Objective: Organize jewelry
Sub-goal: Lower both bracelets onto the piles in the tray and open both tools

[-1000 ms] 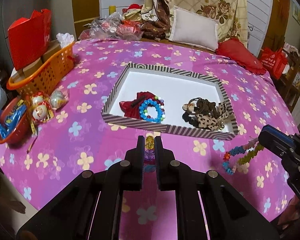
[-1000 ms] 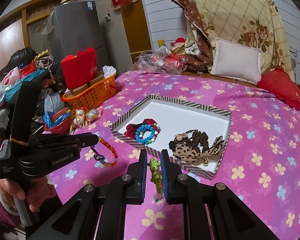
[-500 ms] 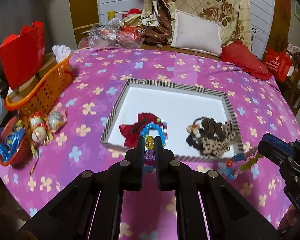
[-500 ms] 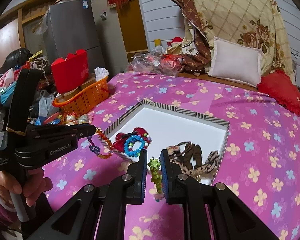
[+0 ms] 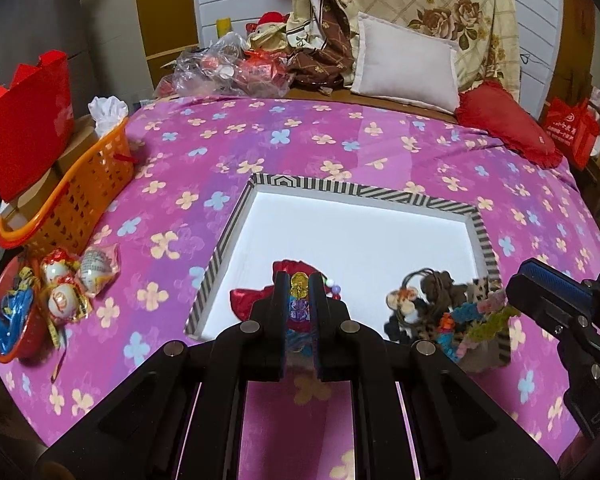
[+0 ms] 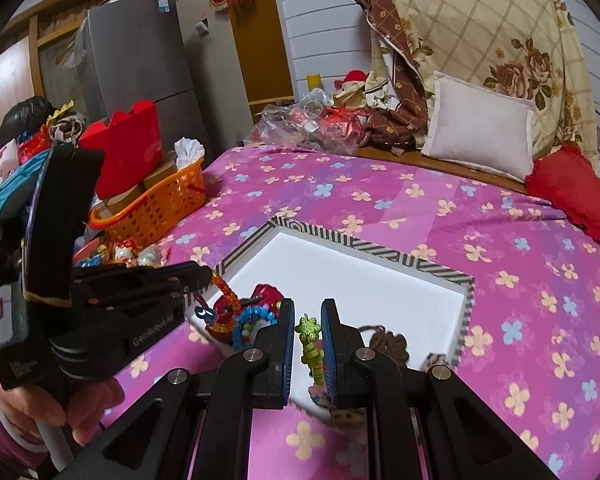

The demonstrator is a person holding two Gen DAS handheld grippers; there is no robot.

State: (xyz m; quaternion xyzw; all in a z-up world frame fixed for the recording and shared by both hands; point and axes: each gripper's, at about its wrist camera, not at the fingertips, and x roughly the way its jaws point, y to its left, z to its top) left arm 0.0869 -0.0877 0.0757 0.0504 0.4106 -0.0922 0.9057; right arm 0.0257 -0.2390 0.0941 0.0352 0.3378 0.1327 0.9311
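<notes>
My left tool (image 5: 300,292) is clamped on an orange bead bracelet (image 6: 224,288) over the near-left corner of the striped tray (image 5: 484,236) on the bed; my right tool (image 6: 307,328) grips a green-and-pink bead strand (image 6: 314,354) over its near edge.

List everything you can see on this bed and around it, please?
Striped-rim white tray: one, mid-bed.
Red fabric pouch: one, tray's left.
Leopard-print hair ties: a cluster, tray's right.
Orange plastic basket: one, left edge.
Red paper bag: one, behind the basket.
White pillow: one, bedhead.
Red cushion: one, far right.
Left tongs: shut on an amber-and-purple bead bracelet.
Right tongs: shut on a green-and-pink bead bracelet.
</notes>
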